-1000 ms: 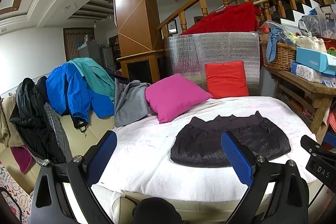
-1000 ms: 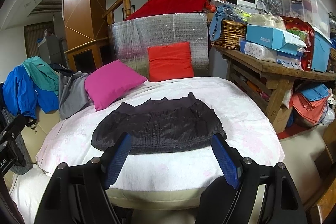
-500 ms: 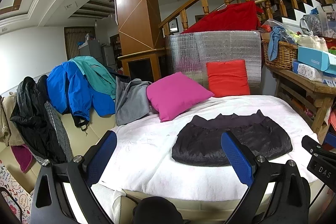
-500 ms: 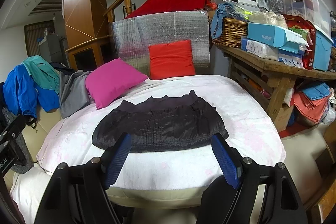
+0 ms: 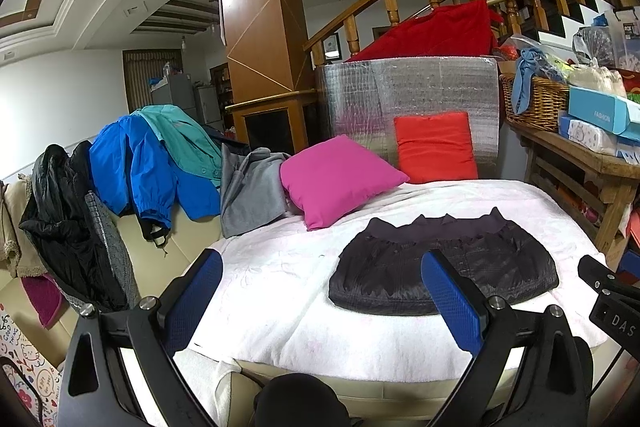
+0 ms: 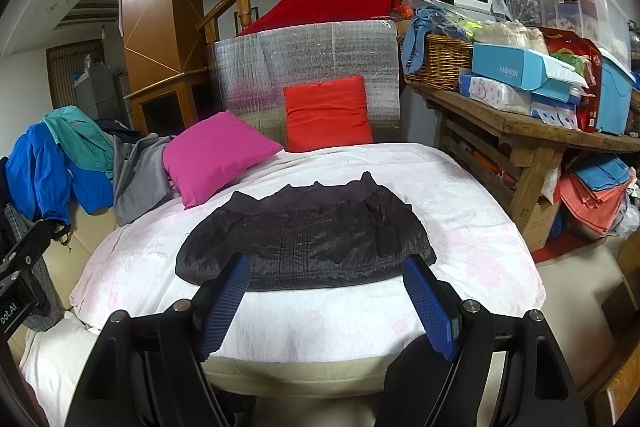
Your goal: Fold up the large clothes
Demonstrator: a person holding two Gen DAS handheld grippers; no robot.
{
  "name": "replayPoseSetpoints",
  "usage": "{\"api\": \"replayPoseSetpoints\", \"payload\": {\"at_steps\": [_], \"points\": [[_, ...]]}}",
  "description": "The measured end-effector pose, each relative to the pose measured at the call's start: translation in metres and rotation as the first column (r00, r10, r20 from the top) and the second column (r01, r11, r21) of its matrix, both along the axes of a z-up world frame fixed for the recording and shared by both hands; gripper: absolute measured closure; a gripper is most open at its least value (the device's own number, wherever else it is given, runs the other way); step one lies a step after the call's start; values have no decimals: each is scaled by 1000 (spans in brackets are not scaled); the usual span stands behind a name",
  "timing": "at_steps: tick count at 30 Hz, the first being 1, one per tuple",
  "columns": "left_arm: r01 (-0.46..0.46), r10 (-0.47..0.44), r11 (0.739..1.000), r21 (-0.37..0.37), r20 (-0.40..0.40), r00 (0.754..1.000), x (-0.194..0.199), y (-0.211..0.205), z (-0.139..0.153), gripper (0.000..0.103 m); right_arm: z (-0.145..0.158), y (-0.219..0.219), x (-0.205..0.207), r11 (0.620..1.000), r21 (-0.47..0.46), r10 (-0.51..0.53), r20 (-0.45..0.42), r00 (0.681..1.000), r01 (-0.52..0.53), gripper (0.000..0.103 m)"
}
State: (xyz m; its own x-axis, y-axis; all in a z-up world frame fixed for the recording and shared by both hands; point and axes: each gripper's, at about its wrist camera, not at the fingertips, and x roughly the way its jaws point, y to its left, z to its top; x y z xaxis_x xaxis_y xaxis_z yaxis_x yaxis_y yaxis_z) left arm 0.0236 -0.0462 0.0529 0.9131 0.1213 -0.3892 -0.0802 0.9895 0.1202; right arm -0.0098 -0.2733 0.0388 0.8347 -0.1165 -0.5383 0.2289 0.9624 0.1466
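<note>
Garment: a dark quilted jacket (image 6: 308, 239), already folded into a wide, shallow bundle, lies flat on the white towelling cover (image 6: 460, 203) of the round sofa seat, towards its near edge.
Long axis: runs left to right across both views; the ribbed band (image 5: 440, 227) faces away towards the cushions, and the rounded folded edge faces the cameras.
Behind it: a magenta square cushion (image 5: 340, 179) and an orange-red square cushion (image 5: 436, 145) stand against a silver foil panel (image 5: 408, 95), well apart from the jacket.
Left gripper (image 5: 320, 301): blue-padded jaws spread wide, nothing between them, clear of the jacket and cover; the right pad overlaps the jacket's near edge only in line of sight.
Right gripper (image 6: 328, 297): jaws wide apart and empty, hanging just short of the jacket's near edge, touching nothing.
Writing: "FASHION" on the light blue cardboard box (image 6: 520, 71) on the wooden side table (image 6: 520, 125); "DAS" on the black part (image 5: 616, 319) at the left view's right edge; the clear storage bin's label is too small to read.
</note>
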Motion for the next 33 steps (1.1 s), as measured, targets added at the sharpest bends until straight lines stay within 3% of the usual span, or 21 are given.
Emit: {"api": "replayPoseSetpoints", "payload": {"at_steps": [13, 30, 33], "points": [[-3, 3, 1000, -1, -3, 1000, 3, 1, -1, 4, 0, 3, 3, 1000, -12, 4, -6, 1000, -4, 21], [14, -15, 1000, -4, -64, 998, 36, -13, -14, 4, -12, -5, 34, 1000, -22, -3, -62, 998, 1, 21], [27, -27, 1000, 6, -16, 1000, 32, -14, -14, 4, -16, -7, 37, 1000, -21, -9, -71, 997, 8, 21]]}}
